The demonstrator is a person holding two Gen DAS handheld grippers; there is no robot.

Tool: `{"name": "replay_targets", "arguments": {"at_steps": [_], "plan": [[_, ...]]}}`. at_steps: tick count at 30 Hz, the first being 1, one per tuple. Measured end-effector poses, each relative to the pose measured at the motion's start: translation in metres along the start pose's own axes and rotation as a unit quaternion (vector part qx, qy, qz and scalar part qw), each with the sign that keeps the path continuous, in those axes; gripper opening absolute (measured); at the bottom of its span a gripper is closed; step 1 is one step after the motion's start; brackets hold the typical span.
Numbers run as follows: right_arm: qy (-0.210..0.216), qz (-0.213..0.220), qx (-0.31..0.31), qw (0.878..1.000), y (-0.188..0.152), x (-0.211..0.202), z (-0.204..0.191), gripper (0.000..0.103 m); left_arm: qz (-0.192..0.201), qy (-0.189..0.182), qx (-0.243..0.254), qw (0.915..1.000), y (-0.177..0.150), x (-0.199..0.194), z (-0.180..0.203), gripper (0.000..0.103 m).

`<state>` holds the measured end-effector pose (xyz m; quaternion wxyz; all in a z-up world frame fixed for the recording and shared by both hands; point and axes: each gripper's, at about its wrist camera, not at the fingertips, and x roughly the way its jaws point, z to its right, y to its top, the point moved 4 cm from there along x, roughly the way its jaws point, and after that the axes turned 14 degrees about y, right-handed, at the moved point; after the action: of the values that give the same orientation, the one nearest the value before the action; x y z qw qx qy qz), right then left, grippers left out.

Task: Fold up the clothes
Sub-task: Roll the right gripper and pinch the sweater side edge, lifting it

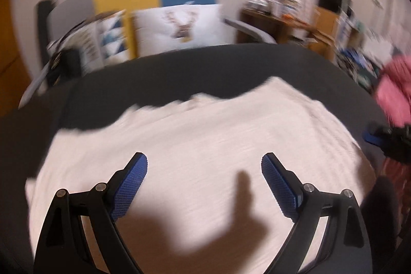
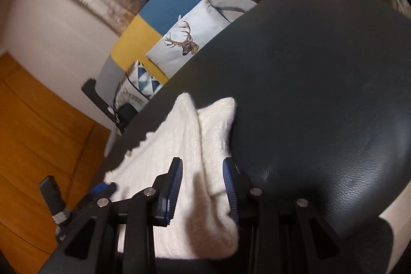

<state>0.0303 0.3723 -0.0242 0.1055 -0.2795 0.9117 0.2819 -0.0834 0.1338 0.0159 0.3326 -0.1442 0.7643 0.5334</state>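
Cream knit garment (image 1: 200, 135), one only, lying folded on dark counter (image 2: 321, 73). Two claws: left claw (image 1: 204, 166) spread wide, empty, tilted down above it; right claw (image 2: 203, 171) half-spread, rolled, straddling garment's edge without pinching.

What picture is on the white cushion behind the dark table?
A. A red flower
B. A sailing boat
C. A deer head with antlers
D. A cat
C: the white cushion shows a brown deer head with branching antlers, seen clearly in the right wrist view beyond the far edge of the dark table, and more blurred in the left wrist view.
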Motion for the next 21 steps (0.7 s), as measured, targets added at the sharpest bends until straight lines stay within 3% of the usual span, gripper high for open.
{"name": "replay_targets", "arguments": {"at_steps": [5, 10, 15, 20, 21], "plan": [[0.015, -0.005, 0.054, 0.998, 0.008, 0.021, 0.022, 0.033, 0.024, 0.004, 0.097, 0.9950, 0.031, 0.012, 0.073, 0.093], [0.026, -0.024, 0.075, 0.997, 0.008, 0.040, 0.035, 0.033, 0.014, 0.022, 0.144, 0.9893, 0.037, 0.034, 0.111, 0.093], [0.052, -0.009, 0.104, 0.993, 0.022, 0.048, 0.046, 0.033, 0.005, 0.002, 0.144, 0.9896, 0.023, 0.047, 0.122, 0.093], [0.072, -0.046, 0.109, 0.990, 0.046, 0.082, 0.051, 0.032, -0.020, -0.035, 0.113, 0.9928, 0.023, 0.057, 0.115, 0.094], [0.062, -0.052, 0.103, 0.991, 0.049, 0.087, 0.051, 0.023, -0.018, -0.032, 0.115, 0.9927, 0.022, 0.056, 0.116, 0.094]]}}
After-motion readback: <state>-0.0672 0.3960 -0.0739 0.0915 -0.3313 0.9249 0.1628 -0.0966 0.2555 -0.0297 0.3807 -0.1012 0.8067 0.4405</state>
